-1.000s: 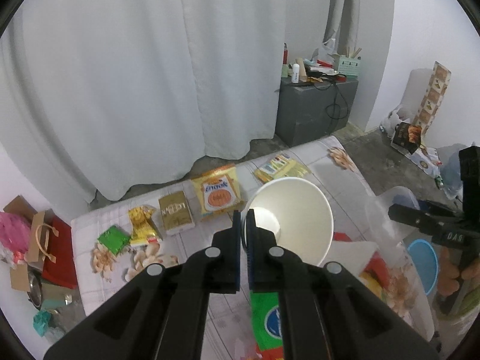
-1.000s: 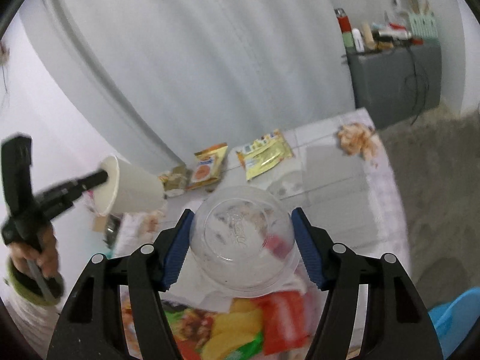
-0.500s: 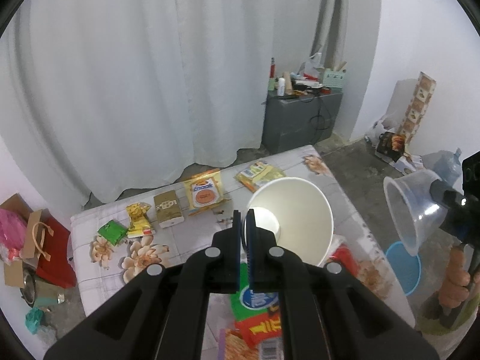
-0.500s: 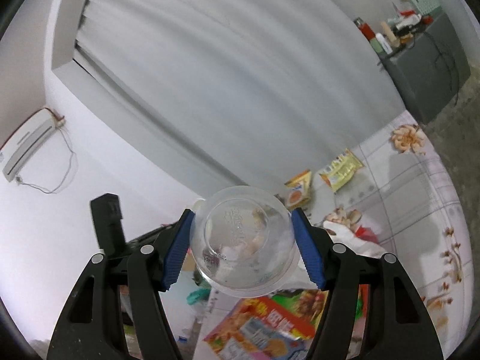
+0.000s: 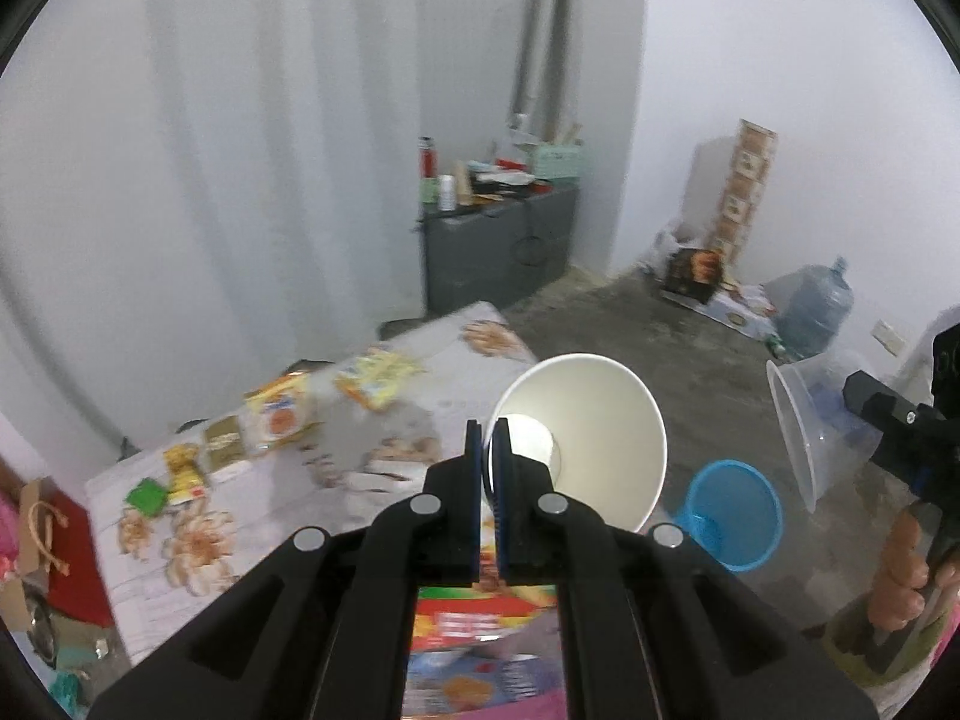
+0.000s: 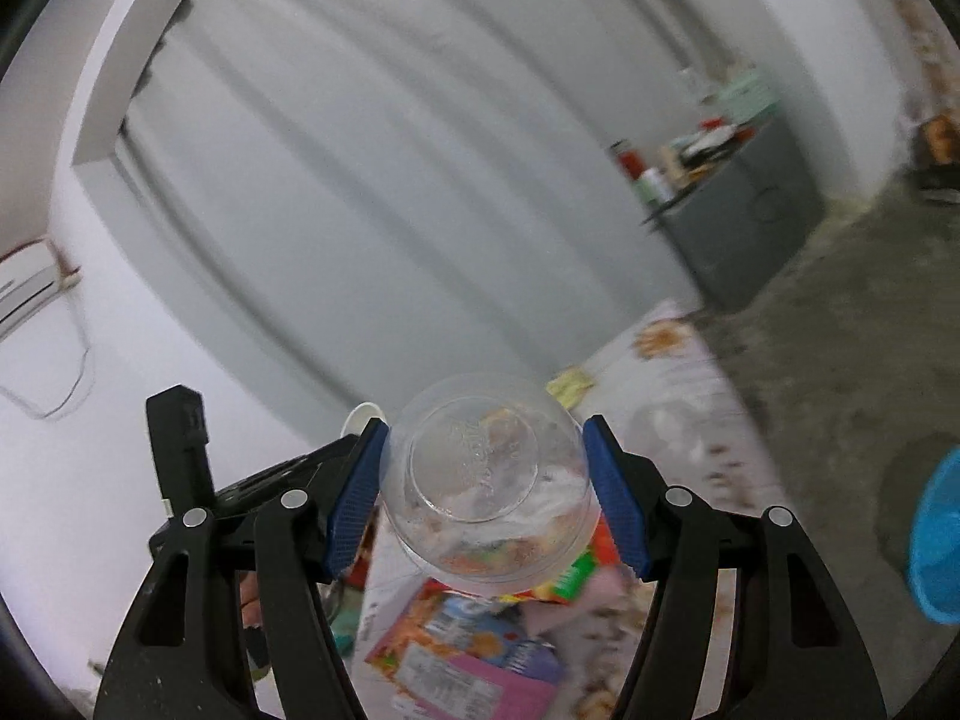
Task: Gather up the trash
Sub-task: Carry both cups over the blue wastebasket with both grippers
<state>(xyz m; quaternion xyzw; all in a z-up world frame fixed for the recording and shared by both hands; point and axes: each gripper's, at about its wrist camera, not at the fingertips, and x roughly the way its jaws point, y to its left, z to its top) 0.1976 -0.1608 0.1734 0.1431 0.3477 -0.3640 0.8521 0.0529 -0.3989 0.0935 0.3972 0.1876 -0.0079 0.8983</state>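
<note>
Two cups were mid-carry: your left gripper (image 5: 491,468) pinched the paper cup (image 5: 591,432), right gripper (image 6: 486,492) clamped the clear cup (image 6: 486,480); next, reach the blue bin (image 5: 732,513).

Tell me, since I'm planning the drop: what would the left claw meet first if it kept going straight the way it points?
Probably the table, near its far end. The left claw, pinching the paper cup, aims there, left of the blue bin. Depth is unclear.

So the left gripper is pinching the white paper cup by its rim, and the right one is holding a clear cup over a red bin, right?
Not quite: the bin on the floor is blue, as the left wrist view shows. The rest holds.
</note>
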